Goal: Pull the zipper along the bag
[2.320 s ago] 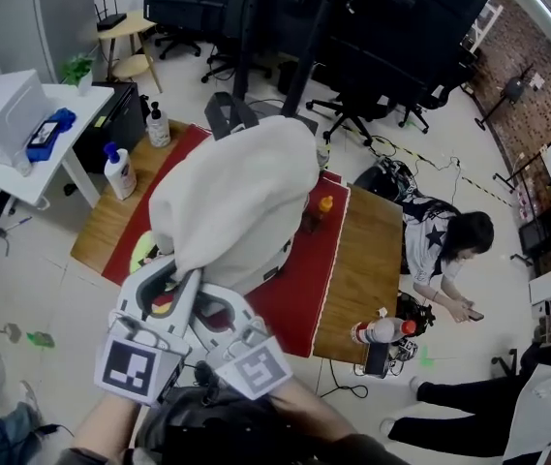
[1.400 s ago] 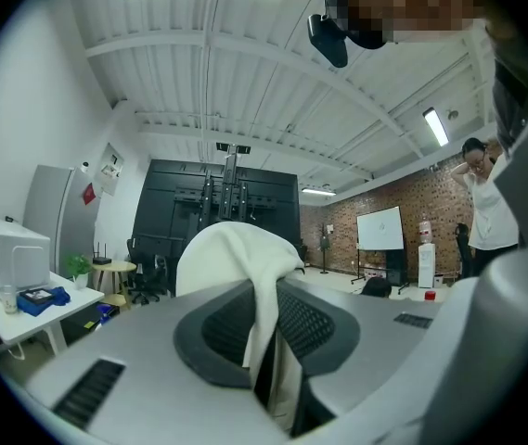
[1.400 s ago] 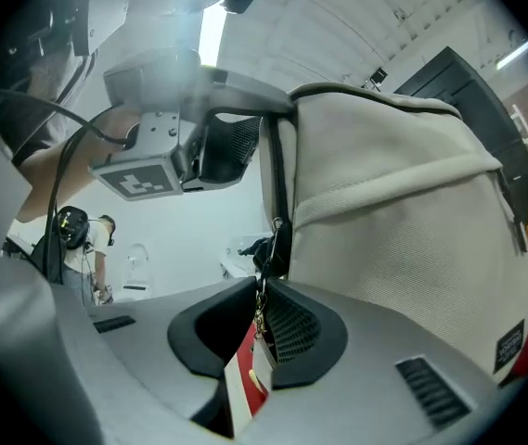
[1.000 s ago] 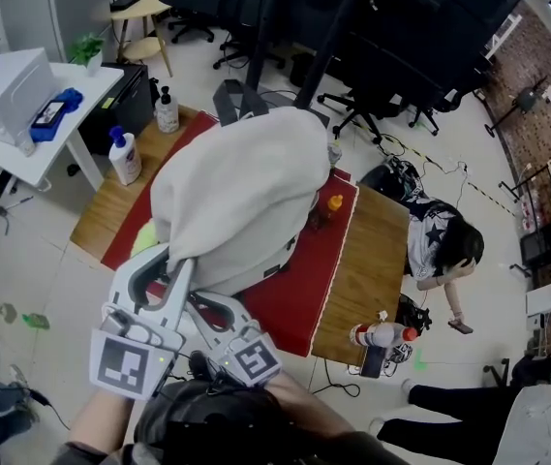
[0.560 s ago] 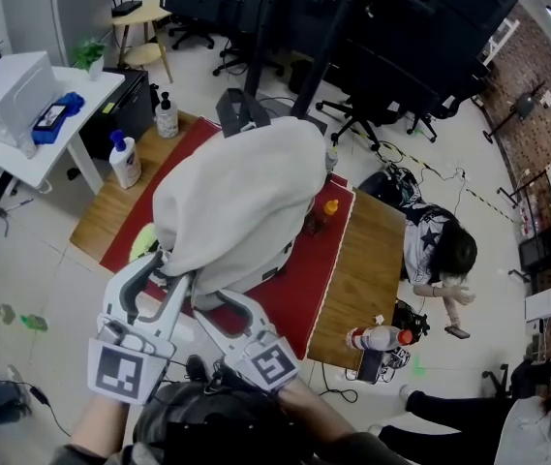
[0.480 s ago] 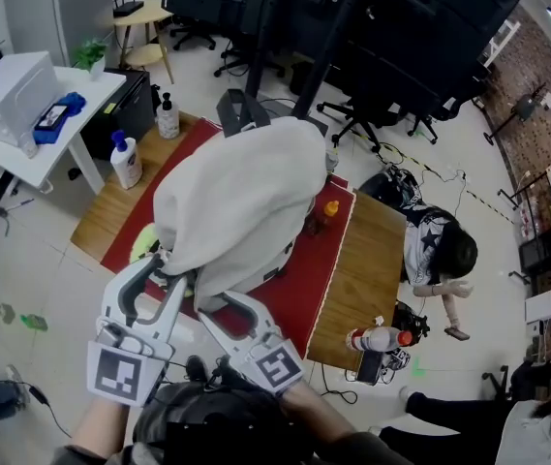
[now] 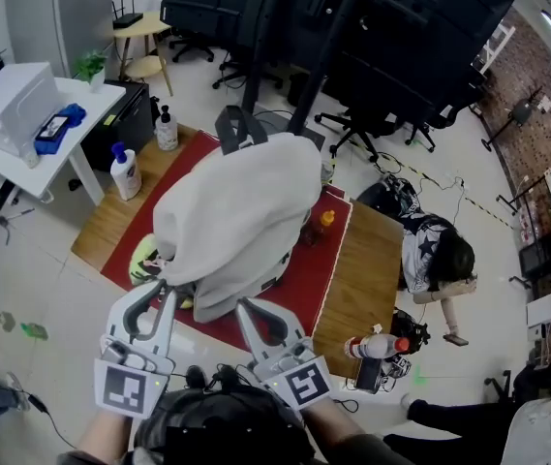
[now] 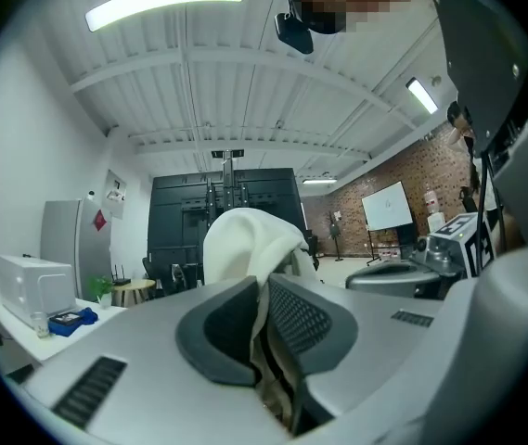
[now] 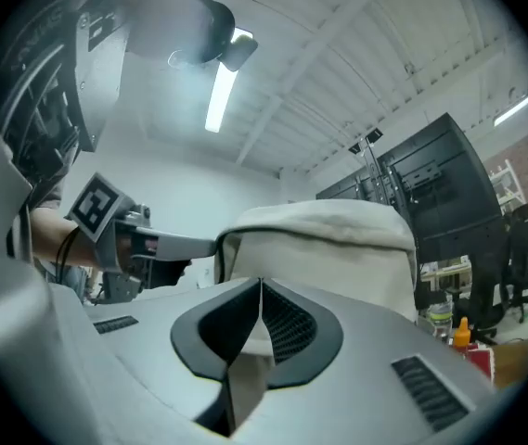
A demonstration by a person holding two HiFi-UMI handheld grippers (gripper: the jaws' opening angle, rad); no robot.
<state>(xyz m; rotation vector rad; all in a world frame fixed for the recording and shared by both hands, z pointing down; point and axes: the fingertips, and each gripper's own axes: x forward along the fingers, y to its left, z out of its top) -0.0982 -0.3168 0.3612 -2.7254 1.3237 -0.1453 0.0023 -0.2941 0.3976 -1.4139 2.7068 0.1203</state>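
Observation:
A cream fabric bag (image 7: 236, 211) stands on a red mat (image 7: 299, 279) on the wooden table (image 7: 364, 260); its dark straps show at the far top. My left gripper (image 7: 164, 291) is at the bag's near lower left corner, jaws closing with cream fabric pinched between the pads (image 8: 264, 290). My right gripper (image 7: 244, 308) is at the near lower edge, a short way to the right, jaws closing on a pale strip of the bag (image 9: 259, 290). The bag (image 9: 338, 239) rises just beyond both grippers. The zipper itself is not clear to see.
Two pump bottles (image 7: 124, 170) (image 7: 167, 129) stand at the table's left. An orange-capped bottle (image 7: 325, 223) is behind the bag's right, and another bottle (image 7: 377, 345) lies at the near right corner. A person (image 7: 440, 260) sits on the floor at right. A white side table (image 7: 23, 124) stands left.
Both grippers have drawn back toward me along the bag's near edge. The right gripper has moved to the right, away from the left one, and its jaws have come together.

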